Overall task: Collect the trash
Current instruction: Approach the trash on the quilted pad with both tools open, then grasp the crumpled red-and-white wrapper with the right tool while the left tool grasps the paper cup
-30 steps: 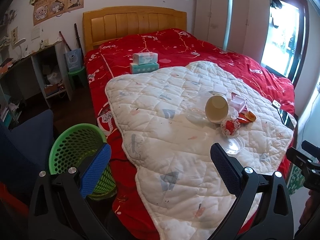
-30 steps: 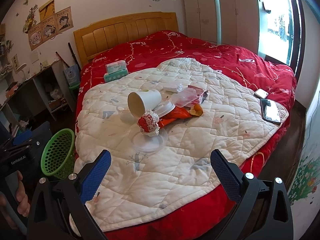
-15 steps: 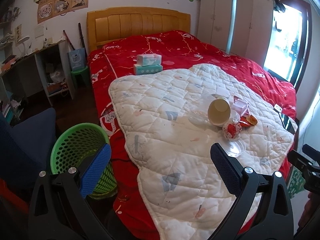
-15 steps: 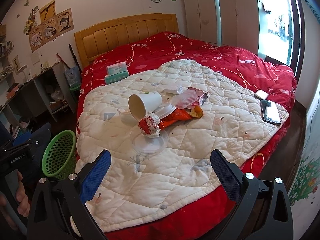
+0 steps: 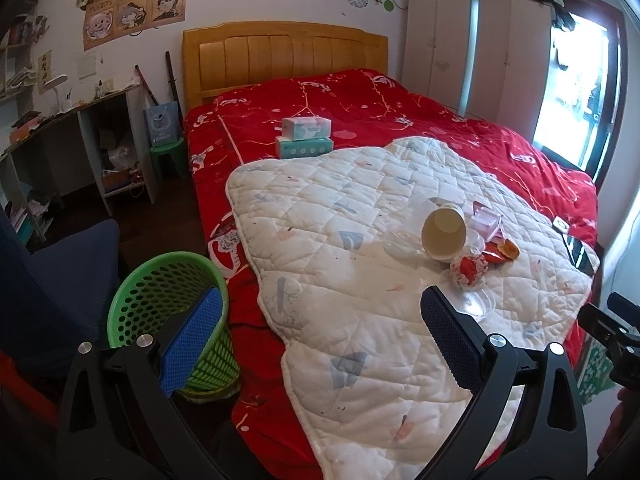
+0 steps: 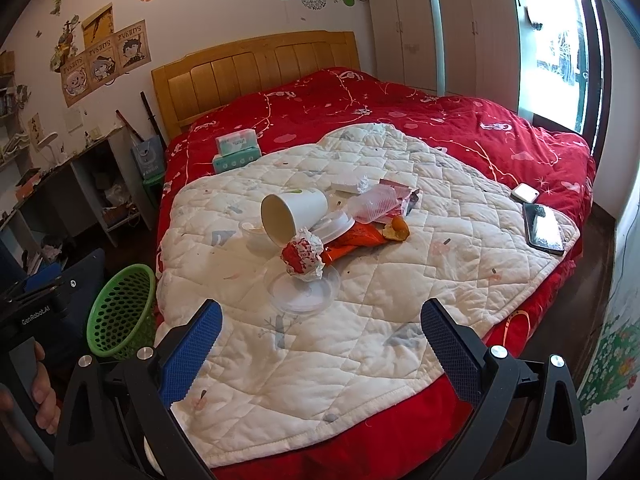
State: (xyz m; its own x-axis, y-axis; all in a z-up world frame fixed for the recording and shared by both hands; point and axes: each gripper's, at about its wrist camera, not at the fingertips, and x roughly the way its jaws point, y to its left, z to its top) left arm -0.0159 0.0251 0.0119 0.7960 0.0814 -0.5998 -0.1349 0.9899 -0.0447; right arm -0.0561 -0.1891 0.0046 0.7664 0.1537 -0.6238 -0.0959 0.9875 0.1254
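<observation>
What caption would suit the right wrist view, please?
Open right hand-held gripper faces a tipped paper cup and wrappers on the white quilt.

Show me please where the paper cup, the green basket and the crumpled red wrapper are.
paper cup [image 6: 294, 216], right wrist view, on its white side wall.
green basket [image 5: 160, 292], left wrist view, on its inner mesh wall.
crumpled red wrapper [image 6: 302, 258], right wrist view, on its red middle.

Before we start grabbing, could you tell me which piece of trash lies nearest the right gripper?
The clear plastic lid, flat on the quilt under the crumpled red-and-white wrapper; the other trash lies farther back.
</observation>
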